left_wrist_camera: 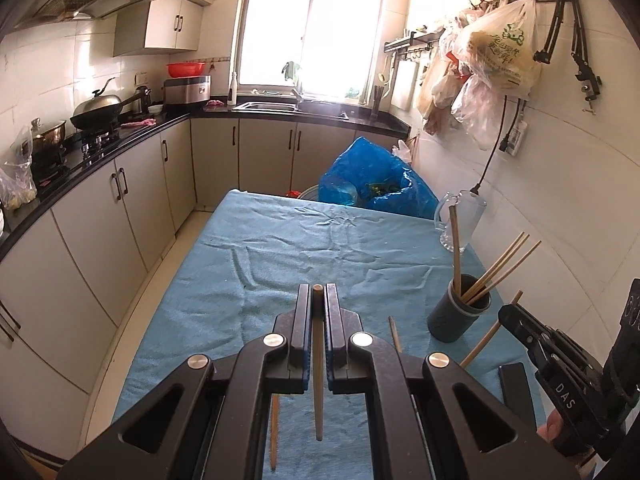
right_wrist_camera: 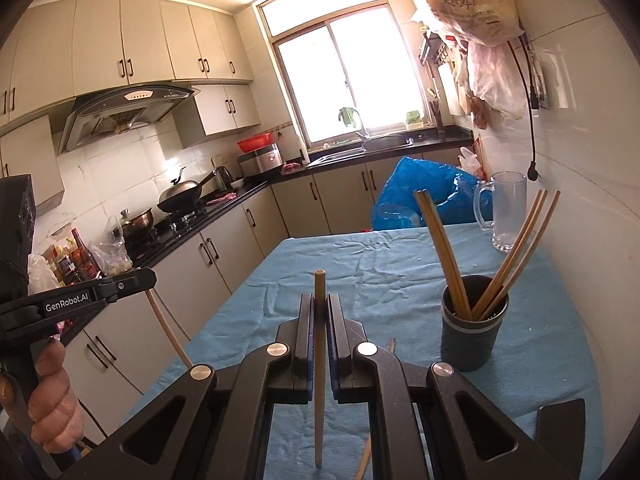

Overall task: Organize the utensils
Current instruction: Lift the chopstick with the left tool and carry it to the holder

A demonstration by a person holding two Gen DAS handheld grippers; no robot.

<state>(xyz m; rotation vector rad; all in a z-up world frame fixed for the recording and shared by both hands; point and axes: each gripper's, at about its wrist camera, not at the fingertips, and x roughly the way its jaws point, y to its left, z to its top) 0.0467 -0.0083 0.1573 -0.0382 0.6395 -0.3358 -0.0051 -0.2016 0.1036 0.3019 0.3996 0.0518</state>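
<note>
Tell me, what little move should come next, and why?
Probably carry the right gripper, shut on a chopstick, over the dark cup and let it drop in. That cup already holds several chopsticks, and it stands close on the right gripper's side.

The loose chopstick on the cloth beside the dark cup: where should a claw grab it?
Probably the chopstick near its visible far end, from above, pinching across its width: it lies flat and thin on the cloth.
</note>
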